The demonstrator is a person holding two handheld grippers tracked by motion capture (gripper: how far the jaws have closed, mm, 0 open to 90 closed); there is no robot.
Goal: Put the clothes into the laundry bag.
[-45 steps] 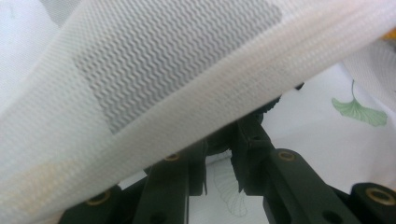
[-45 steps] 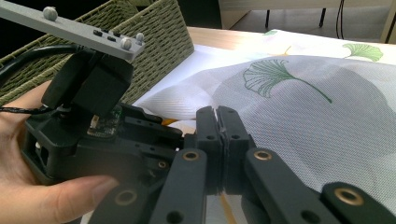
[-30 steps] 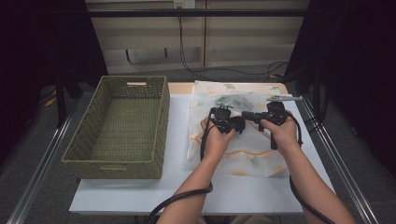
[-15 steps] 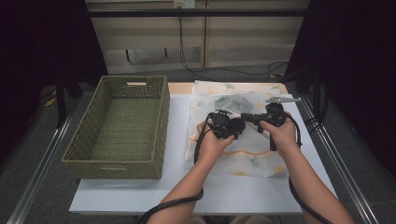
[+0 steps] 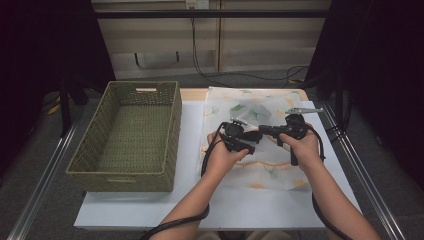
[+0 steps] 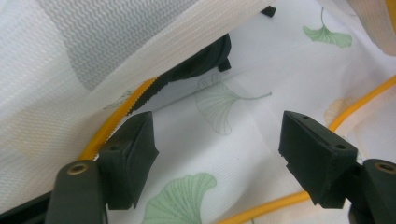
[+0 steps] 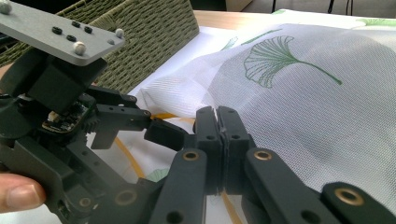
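Observation:
A thin white mesh cloth (image 5: pixel 260 107) printed with green ginkgo leaves and edged in orange lies on the table's right half. My right gripper (image 5: pixel 264 131) points left and is shut on the edge of the cloth's upper layer (image 7: pixel 289 93), holding it up off the layer below. In the right gripper view its jaws (image 7: pixel 217 114) are pressed together on the fabric. My left gripper (image 5: pixel 250 144) sits right beside it, open, with its jaws (image 6: pixel 217 135) reaching under the raised layer (image 6: pixel 116 51). Nothing is between them but the lower layer (image 6: pixel 224 154) beneath.
An empty green woven basket (image 5: pixel 125 135) stands on the left half of the white table top (image 5: pixel 190 200). The left gripper's grey plate (image 7: pixel 60 35) shows close in the right gripper view. Metal rails run along both table sides.
Both grippers have drifted slightly toward the near edge and closer together. The left gripper's jaws now reach under the cloth layer that the right gripper holds up.

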